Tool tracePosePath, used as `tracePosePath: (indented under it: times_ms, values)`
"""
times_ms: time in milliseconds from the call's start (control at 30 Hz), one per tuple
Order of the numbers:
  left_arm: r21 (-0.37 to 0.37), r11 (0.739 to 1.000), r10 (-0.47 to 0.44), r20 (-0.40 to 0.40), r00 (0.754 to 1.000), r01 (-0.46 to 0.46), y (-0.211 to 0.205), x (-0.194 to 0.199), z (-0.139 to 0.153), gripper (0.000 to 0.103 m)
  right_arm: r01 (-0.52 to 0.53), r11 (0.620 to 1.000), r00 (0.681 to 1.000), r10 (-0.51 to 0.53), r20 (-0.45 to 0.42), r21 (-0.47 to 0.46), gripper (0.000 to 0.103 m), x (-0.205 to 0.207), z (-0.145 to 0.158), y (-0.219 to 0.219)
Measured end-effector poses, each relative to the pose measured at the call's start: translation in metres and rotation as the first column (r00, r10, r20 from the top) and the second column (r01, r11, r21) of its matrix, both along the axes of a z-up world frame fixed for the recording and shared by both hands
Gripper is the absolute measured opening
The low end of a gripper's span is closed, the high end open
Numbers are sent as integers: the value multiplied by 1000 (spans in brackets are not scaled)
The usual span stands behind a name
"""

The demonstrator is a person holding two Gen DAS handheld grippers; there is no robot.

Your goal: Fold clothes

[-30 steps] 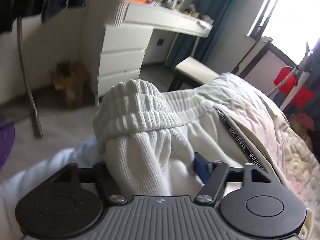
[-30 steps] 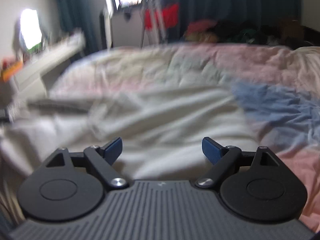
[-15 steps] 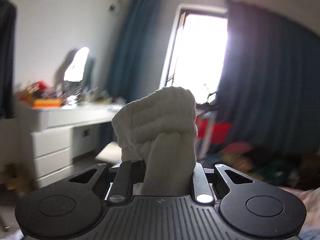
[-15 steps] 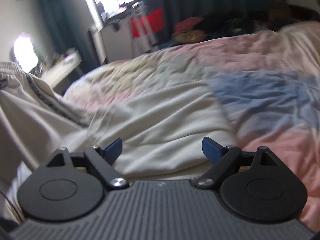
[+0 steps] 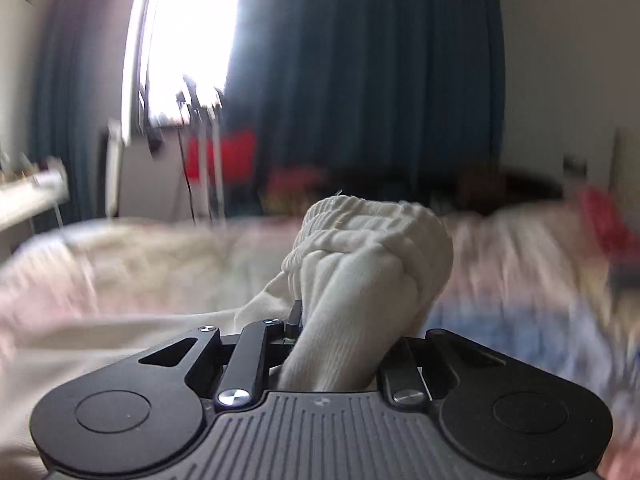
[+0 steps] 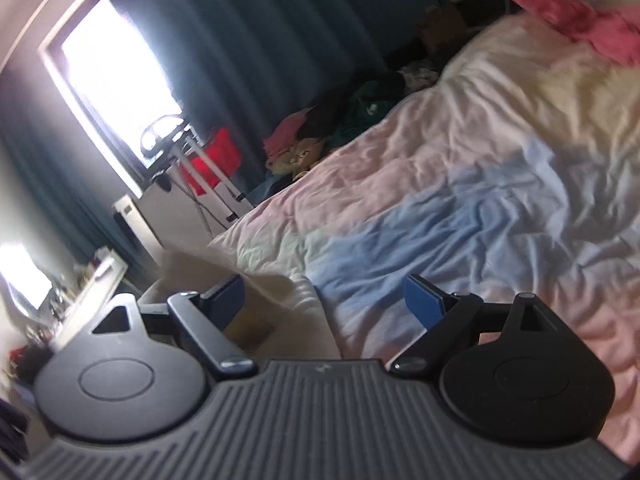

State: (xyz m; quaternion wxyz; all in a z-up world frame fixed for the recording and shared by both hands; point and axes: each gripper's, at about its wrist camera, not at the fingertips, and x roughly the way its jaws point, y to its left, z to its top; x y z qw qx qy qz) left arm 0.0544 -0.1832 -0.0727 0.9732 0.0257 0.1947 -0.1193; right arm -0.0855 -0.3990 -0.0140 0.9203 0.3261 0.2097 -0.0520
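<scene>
Mostly blur beyond white garment (image 5: pixel 360 280) (jaws buried).

I count two grippers, my left gripper (image 5: pixel 340 332) and my right gripper (image 6: pixel 324 300). One white garment (image 5: pixel 360 280). One bed (image 6: pixel 460 184). One window (image 6: pixel 116 80). One clothes heap (image 6: pixel 340 128) beside the bed.

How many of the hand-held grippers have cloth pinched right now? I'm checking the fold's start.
1. The left hand-held gripper is shut on the white ribbed garment; the right hand-held gripper is open above the bedspread.
</scene>
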Motion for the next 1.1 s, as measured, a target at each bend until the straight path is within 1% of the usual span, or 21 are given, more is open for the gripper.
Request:
tracePosePath:
  times_ms: [67,100,133,167,200,267,300,333,367,400,433,533,633,700,767,833,933,967,1000,1067,1100]
  values:
    - [8,1000,-22,6,1000,22,2,-1,-8,22,-29,999,1000,30,-11,43,89,4,-7,-3]
    - [16,999,-40,-11,999,41,4,1,-6,29,-54,996,998,55,-11,77,90,7,-11,-4]
    - [25,998,-59,-27,998,59,6,3,-4,39,-91,987,996,92,1,133,90,11,-15,-4]
    - [24,997,-78,-53,996,79,12,5,-2,42,-128,974,992,127,14,189,90,14,-19,-4]
    - [1,995,-99,-99,990,100,25,4,0,48,-164,956,986,162,30,244,90,18,-24,-4]
    - [-47,989,-143,-187,972,137,50,2,3,60,-237,907,971,228,67,348,90,25,-32,-3]
    - [-72,986,-164,-217,962,152,62,-2,3,76,-268,882,963,256,82,389,90,29,-36,-2]
    - [-95,981,-186,-232,955,168,76,-7,4,89,-284,872,958,274,82,399,90,31,-38,1]
    - [-110,978,-202,-243,949,180,88,-11,5,92,-288,871,956,283,74,399,90,32,-39,5]
    - [-102,978,-203,-246,948,183,99,-16,7,95,-284,875,957,283,60,393,90,32,-40,8]
    - [-95,978,-204,-250,947,185,109,-20,10,97,-278,878,958,282,48,390,90,31,-42,11]
    - [-78,979,-203,-259,944,189,140,-36,18,97,-248,882,965,262,21,401,90,31,-45,15]
    - [-112,986,-149,-252,956,124,168,-53,31,98,-213,895,974,228,9,392,90,29,-46,16]
    - [-121,990,-95,-229,969,68,184,-58,35,99,-189,919,981,194,21,345,90,26,-41,13]
    - [-144,989,-39,-234,971,5,199,-55,35,99,-180,939,984,178,34,293,90,32,-34,10]
    - [-179,983,-6,-258,966,-41,209,-54,35,99,-188,947,982,184,39,259,90,49,-27,10]
    - [-203,976,24,-271,962,-81,222,-45,35,99,-247,936,968,251,18,250,90,89,-20,16]
    - [-198,976,32,-270,962,-88,225,-43,34,99,-272,932,960,279,4,240,89,104,-18,20]
    - [-188,977,43,-266,963,-96,228,-41,33,99,-281,936,957,291,-14,212,88,116,-16,26]
    - [-176,978,59,-277,959,-111,231,-39,30,99,-282,953,954,291,-73,112,88,136,-14,39]
    - [-183,977,56,-291,955,-113,233,-37,29,99,-294,954,948,299,-113,57,88,148,-17,47]
